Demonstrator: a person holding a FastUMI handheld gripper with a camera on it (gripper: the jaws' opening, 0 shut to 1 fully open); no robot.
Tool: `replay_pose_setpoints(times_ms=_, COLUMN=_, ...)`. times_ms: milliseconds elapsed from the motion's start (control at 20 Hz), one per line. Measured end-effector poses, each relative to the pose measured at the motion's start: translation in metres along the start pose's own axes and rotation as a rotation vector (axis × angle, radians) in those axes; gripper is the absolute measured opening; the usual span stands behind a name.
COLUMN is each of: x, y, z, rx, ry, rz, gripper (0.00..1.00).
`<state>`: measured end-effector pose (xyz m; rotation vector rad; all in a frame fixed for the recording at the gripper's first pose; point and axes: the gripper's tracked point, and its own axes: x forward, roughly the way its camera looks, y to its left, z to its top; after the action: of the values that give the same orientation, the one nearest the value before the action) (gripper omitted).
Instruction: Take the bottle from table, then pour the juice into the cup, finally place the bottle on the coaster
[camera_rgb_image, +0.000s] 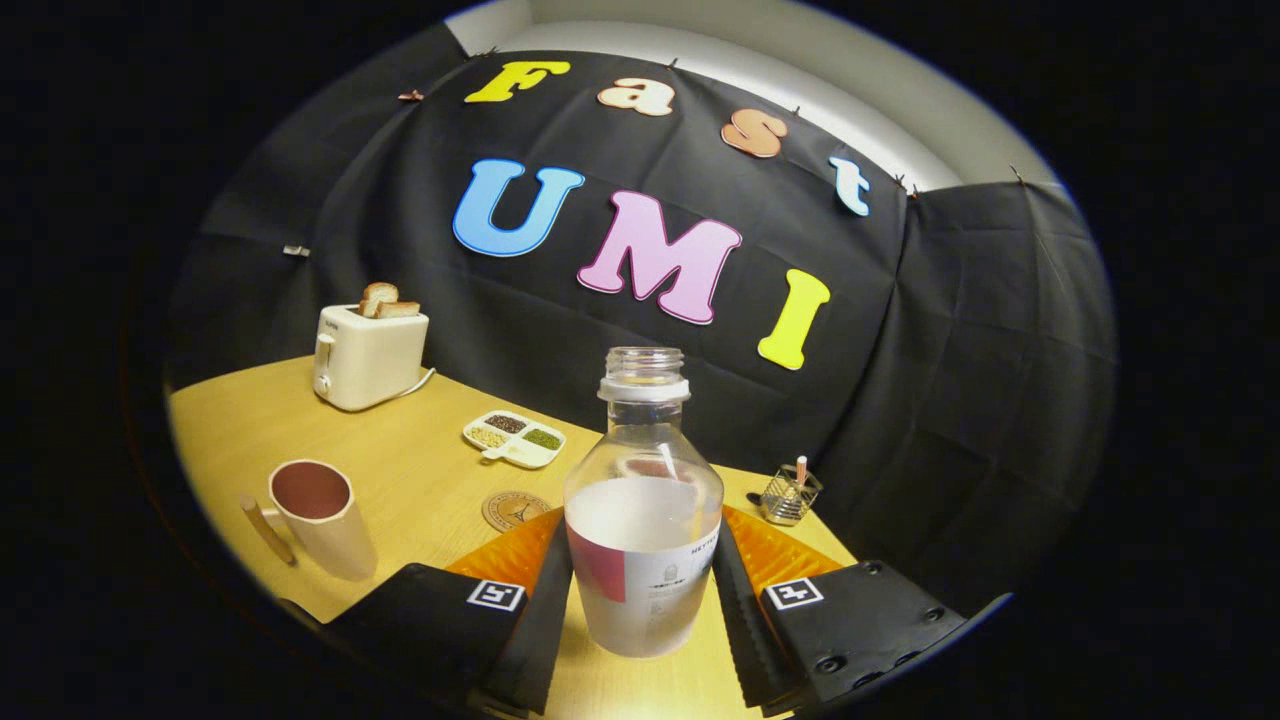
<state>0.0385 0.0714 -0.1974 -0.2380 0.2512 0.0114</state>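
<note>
Gripper (643, 585) clenched on the uncapped bottle (643, 520); any early tilt could spill juice short of the cup (318, 512), ahead-left of the fingers

Open table (420, 480) lies between bottle (643, 520) and cup (320, 515); the coaster (512, 510) lies unblocked just beyond.

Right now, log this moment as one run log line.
phase: grasp | gripper: shut on bottle, uncapped, upright on table | cup: left, empty | coaster: beyond left finger, bare | next: probably lift, pour
</note>
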Motion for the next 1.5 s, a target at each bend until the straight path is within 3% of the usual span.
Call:
replay_pose_setpoints(times_ms=200, x=-0.006, y=-0.013, z=0.023, rx=-0.125, ry=-0.018, rz=-0.059, gripper=0.72)
replay_pose_setpoints(times_ms=600, x=-0.008, y=0.003, z=0.058, rx=-0.337, ry=-0.060, rz=-0.041, gripper=0.72)
replay_pose_setpoints(times_ms=1500, x=-0.002, y=0.092, z=0.040, rx=-0.797, ry=-0.130, rz=0.119, gripper=0.72)
